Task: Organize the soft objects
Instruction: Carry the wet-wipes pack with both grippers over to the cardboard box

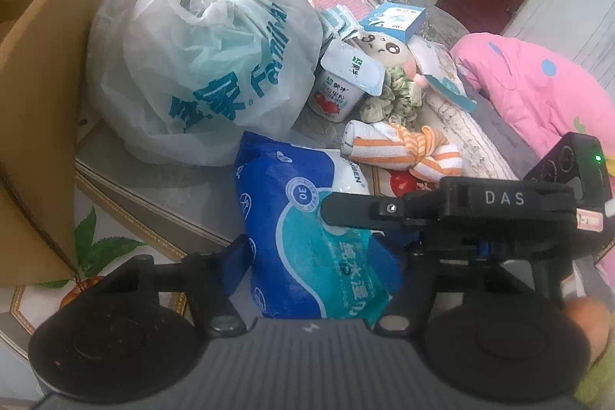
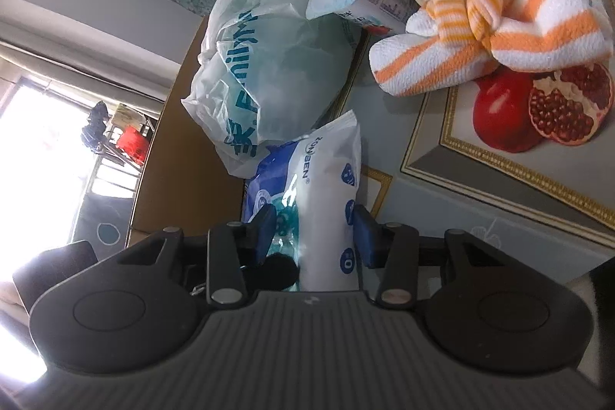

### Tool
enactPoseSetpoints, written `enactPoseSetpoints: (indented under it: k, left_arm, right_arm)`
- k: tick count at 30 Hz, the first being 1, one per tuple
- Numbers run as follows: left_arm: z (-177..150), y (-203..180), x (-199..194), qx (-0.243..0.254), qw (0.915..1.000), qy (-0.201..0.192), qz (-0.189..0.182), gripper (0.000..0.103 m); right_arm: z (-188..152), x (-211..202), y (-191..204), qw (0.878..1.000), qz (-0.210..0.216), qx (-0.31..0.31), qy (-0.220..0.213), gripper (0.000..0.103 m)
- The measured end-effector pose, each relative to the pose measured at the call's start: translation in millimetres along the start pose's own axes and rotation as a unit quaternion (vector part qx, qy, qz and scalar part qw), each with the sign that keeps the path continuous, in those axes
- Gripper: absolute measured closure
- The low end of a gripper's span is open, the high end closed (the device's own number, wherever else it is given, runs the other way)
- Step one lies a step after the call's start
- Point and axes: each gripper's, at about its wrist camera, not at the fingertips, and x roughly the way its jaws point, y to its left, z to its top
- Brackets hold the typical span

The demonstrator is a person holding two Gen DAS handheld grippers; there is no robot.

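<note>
- The right gripper has its 2 blue pads closed partway on the wet-wipe pack, gripping the near end from both sides.
- The left gripper stands about half open astride the same pack; whether its fingers touch it I cannot tell.
- The pack is soft, blue and white with a teal panel and a "30" badge.
- It lies on the table just beside the white plastic bag, long axis running away from both cameras towards the striped orange towel.
</note>
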Motion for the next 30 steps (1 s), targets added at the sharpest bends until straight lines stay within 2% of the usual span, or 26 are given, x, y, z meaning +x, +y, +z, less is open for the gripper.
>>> enactPoseSetpoints:
  k: [8,14,22,27,30]
  left_arm:
    - [1,-20,-12,0.015,0.9997,-0.009,0.015,0.041]
    - [8,-39,-40,0.032,0.9978,-0.046,0.035,0.041]
    - [40,-39,-98,0.056,0.9876,-0.125,0.076,0.041]
    - [71,-15,-132,0.046,0.9782,-0.162,0.121,0.041]
    - [97,12,-152,0.021,0.9748,-0.172,0.141,0.041]
  right_arm:
    - [-5,-24,8,1.0,0.012,-0.01,-0.021,0.061]
    - [1,-43,30,0.998,0.036,-0.028,-0.044,0.061]
    - [35,-41,98,0.99,0.085,-0.094,-0.058,0.061]
    - [69,-8,159,0.984,0.115,-0.134,-0.025,0.06]
    - [92,23,200,0.98,0.126,-0.152,0.003,0.06]
